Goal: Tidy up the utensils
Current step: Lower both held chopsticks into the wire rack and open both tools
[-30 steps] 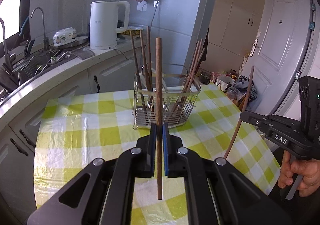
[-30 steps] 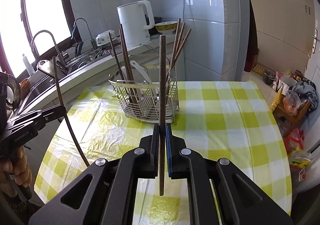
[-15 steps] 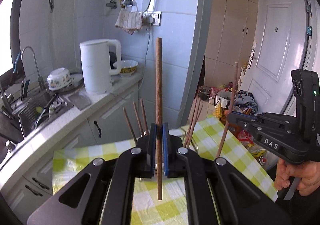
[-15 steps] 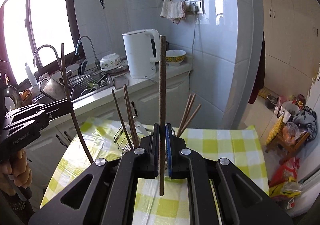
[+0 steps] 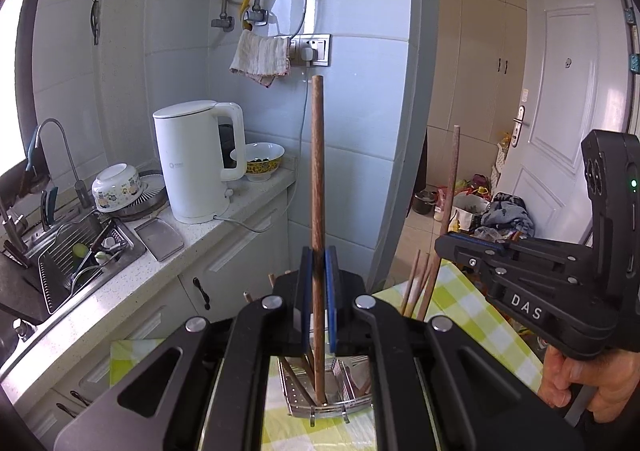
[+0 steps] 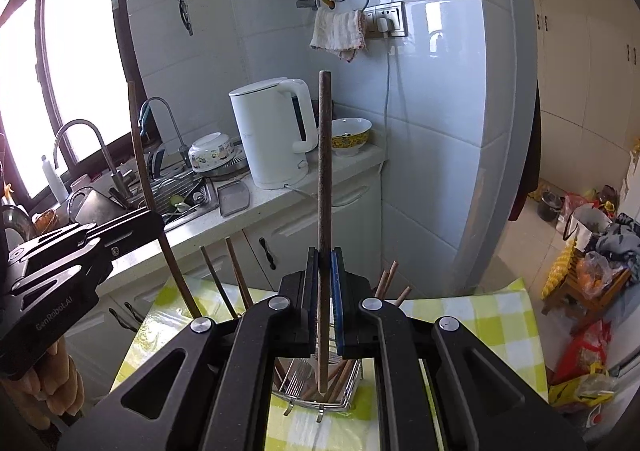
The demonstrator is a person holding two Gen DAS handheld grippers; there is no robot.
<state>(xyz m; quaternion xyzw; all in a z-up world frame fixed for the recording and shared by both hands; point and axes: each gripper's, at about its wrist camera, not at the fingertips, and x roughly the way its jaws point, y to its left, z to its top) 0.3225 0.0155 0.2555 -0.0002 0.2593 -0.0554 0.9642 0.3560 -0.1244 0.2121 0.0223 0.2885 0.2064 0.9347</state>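
Observation:
My left gripper [image 5: 317, 275] is shut on a brown wooden chopstick [image 5: 317, 179] that stands upright, its lower tip hanging over the metal utensil rack [image 5: 320, 409]. My right gripper [image 6: 325, 279] is shut on a second, darker chopstick [image 6: 325, 171], also upright above the same rack [image 6: 316, 403]. The rack sits on the yellow checked tablecloth [image 6: 460, 327] and holds several chopsticks [image 6: 236, 275] plus a fork. Each gripper shows at the edge of the other's view: the right gripper [image 5: 444, 247] with its chopstick [image 5: 451, 179], and the left gripper [image 6: 154, 219] with its chopstick [image 6: 140, 147].
Behind the table runs a counter with a white kettle [image 5: 192, 163], bowls [image 5: 264, 161] and a sink [image 5: 80, 255] with a dish rack. A tiled pillar [image 5: 360, 91] stands behind the table. Bags and clutter [image 6: 592, 247] lie on the floor at right, near a white door [image 5: 560, 91].
Both grippers have risen and moved in over the rack, each still holding its chopstick upright. The rack has dropped from mid-frame to beneath the fingers in both views.

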